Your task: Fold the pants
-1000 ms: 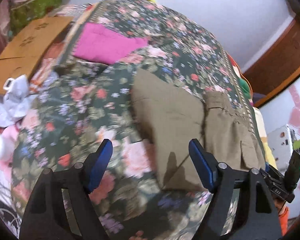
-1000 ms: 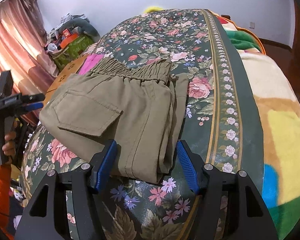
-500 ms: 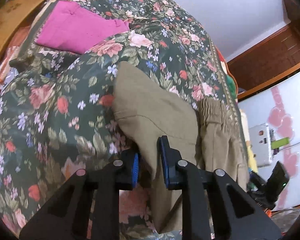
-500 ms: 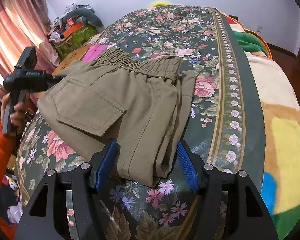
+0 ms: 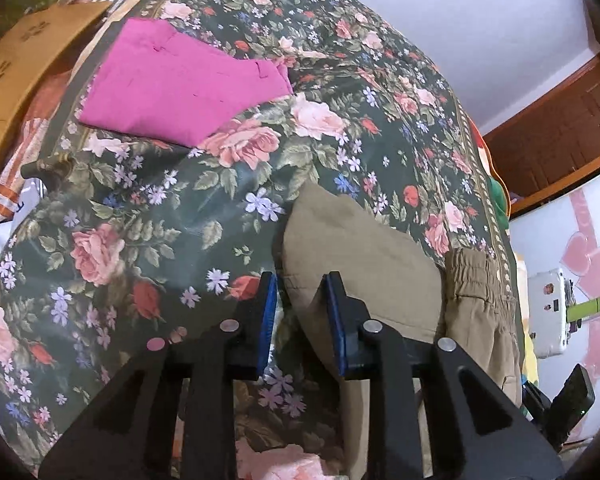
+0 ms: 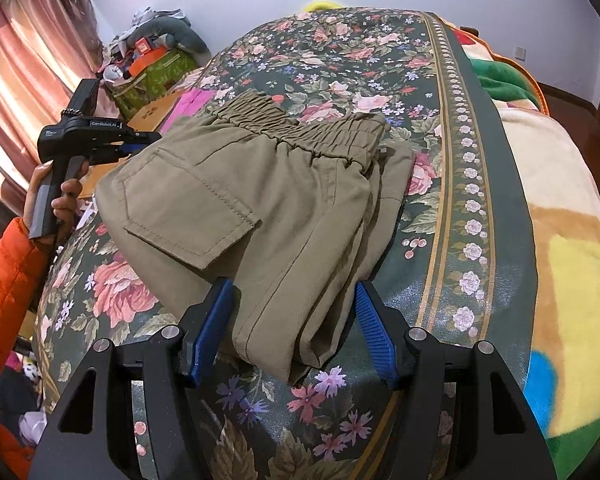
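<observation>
Closer now, the left gripper (image 5: 302, 312) pinches an edge of the folded olive pants (image 6: 268, 216) — fingers almost together. Right gripper (image 6: 294, 328) waits, fingers wide apart. Pants lie on the flowery bedspread (image 6: 340, 60) — pink cloth (image 5: 180, 88) farther back.

From my remote seat, the only wording I could read was "GenRobot.AI", printed in small white letters on the side of the black handheld left gripper (image 6: 136, 145), seen through the right wrist camera. A smaller mark sat near its rear end, too tiny to make out. The brown cardboard box (image 5: 24, 52) carried dark printed symbols, but no legible words.
</observation>
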Available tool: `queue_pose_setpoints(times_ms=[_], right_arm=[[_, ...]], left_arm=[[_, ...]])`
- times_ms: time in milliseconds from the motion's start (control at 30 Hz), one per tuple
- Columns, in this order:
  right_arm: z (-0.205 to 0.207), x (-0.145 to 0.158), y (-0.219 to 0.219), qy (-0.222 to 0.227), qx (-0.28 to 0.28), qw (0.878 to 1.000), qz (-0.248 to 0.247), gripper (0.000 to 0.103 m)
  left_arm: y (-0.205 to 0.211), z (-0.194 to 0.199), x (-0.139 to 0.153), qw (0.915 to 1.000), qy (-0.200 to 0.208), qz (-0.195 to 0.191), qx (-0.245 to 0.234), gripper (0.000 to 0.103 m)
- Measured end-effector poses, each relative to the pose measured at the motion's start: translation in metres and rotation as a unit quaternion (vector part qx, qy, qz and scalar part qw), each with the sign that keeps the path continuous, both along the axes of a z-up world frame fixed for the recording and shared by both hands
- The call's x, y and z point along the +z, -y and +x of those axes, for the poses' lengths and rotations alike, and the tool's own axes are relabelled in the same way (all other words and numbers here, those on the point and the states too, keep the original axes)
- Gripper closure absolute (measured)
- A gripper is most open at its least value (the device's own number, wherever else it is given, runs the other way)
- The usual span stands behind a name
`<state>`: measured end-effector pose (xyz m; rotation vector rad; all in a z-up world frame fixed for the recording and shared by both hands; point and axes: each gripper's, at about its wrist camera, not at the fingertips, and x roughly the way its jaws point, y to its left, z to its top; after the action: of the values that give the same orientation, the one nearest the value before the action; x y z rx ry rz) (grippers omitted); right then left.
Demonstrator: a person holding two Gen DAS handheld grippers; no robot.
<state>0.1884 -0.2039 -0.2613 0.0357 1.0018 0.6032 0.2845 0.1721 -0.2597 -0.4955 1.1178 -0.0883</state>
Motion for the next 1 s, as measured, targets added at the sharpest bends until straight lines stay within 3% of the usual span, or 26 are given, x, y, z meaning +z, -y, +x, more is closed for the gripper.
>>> queue_pose_setpoints(times_ms=[133,167,233,300,400,467,533,600,1000], right_arm=[[0.000,0.000,0.000,0.003,0.000,1.000,-0.004,0.045],[0.001,0.000,0.001,0.006,0.000,1.000,-0.008,0.045],[0.002,0.000,0.003,0.007,-0.006,1.000,-0.012,0.045],[0.004,0.002,0.005,0.006,-0.010,1.000,-0.011,0.045],[0.008,0.004,0.011,0.001,-0.018,1.000,-0.009,0.045],[0.013,0.005,0.015,-0.002,-0.026,1.000,-0.013,0.044],[0.019,0.006,0.018,-0.007,-0.035,0.999,-0.017,0.043],[0.027,0.007,0.019,-0.012,-0.041,0.999,-0.019,0.043],[0.080,-0.010,0.013,-0.057,-0.043,0.997,0.003,0.043]], left_arm=[[0.011,-0.004,0.012,0.9962,0.011,0.087,-0.002,0.081],[0.014,-0.007,0.017,0.9905,0.009,0.137,0.007,0.082],[0.014,-0.011,0.019,0.9870,0.004,0.161,0.005,0.082],[0.015,-0.018,0.024,0.9897,0.004,0.143,-0.010,0.082],[0.026,-0.032,0.035,0.9873,0.016,0.154,-0.035,0.081],[0.035,-0.039,0.041,0.9866,0.024,0.154,-0.050,0.071],[0.044,-0.043,0.043,0.9864,0.031,0.152,-0.054,0.041],[0.050,-0.044,0.043,0.9863,0.036,0.152,-0.053,0.031],[0.056,-0.009,-0.001,0.9943,-0.018,0.086,-0.061,0.031]])
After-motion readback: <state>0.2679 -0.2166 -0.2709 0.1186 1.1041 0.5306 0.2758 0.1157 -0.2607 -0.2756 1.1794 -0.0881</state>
